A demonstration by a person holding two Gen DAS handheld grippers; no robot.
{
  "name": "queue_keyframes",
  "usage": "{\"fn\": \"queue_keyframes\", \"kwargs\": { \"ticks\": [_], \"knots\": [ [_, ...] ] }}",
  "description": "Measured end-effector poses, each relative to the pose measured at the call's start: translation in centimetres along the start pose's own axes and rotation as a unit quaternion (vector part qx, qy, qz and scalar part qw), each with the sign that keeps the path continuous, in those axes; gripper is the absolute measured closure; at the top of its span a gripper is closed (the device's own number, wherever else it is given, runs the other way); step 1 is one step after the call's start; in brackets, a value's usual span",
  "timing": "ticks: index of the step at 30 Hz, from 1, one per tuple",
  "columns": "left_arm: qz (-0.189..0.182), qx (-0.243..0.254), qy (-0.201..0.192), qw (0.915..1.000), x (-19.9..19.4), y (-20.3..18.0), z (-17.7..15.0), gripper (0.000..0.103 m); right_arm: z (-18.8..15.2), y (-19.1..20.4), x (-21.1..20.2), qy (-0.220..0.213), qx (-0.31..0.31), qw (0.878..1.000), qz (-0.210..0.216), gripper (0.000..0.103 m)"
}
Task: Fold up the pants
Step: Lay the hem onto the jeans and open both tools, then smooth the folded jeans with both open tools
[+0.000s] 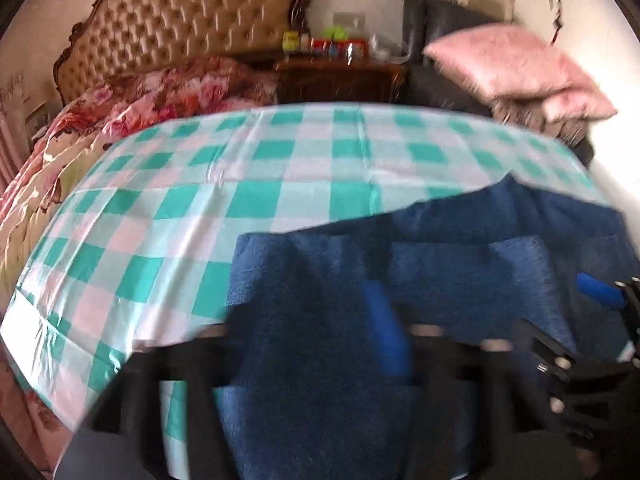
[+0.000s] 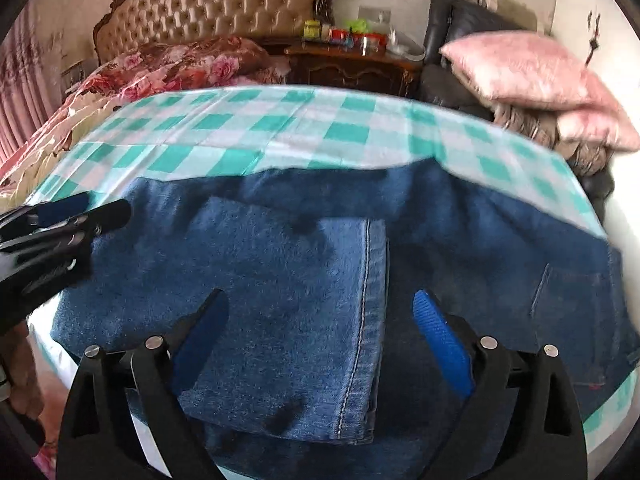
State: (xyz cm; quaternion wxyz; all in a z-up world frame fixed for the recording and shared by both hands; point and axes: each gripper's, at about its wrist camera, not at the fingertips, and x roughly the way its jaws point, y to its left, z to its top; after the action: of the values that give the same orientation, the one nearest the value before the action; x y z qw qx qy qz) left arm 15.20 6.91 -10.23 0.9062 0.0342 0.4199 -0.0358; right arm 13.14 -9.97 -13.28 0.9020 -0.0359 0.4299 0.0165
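Observation:
Blue denim pants [image 2: 288, 280] lie folded on the green-and-white checked sheet [image 2: 240, 128], a stitched hem edge [image 2: 366, 320] running down the top layer. My right gripper [image 2: 320, 312] hovers over that hem, open wide, its blue pads [image 2: 440, 340] clear of the cloth. In the left wrist view, which is blurred, the pants [image 1: 460, 268] fill the lower right. My left gripper [image 1: 340, 308] is over their left part with a narrow gap and no cloth seen in it. It also shows at the pants' left edge as the left gripper [image 2: 84, 210].
A tufted headboard [image 2: 224, 4] and a floral quilt [image 2: 168, 64] are at the back left. A dark nightstand [image 2: 356, 68] carries small jars. Pink pillows [image 2: 532, 68] are stacked on a dark chair at the right. The bed's edge curves close below the pants.

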Motion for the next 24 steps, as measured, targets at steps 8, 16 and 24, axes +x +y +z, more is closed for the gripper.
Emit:
{"fn": "queue_keyframes", "kwargs": {
  "ticks": [8,16,24],
  "knots": [
    [-0.005,-0.018,0.079,0.9967,7.1,2.1,1.6,0.092,-1.2,-0.7,3.1,0.07,0.007,0.998,0.002,0.016],
    [-0.003,-0.045,0.044,0.998,5.0,3.9,3.0,0.092,-1.7,-1.0,3.2,0.074,0.018,0.997,0.013,0.015],
    [-0.03,-0.039,0.037,0.9981,-0.9,0.7,-5.5,0.092,-1.7,-0.9,3.2,0.072,0.013,0.997,0.011,0.015]
  ]
}}
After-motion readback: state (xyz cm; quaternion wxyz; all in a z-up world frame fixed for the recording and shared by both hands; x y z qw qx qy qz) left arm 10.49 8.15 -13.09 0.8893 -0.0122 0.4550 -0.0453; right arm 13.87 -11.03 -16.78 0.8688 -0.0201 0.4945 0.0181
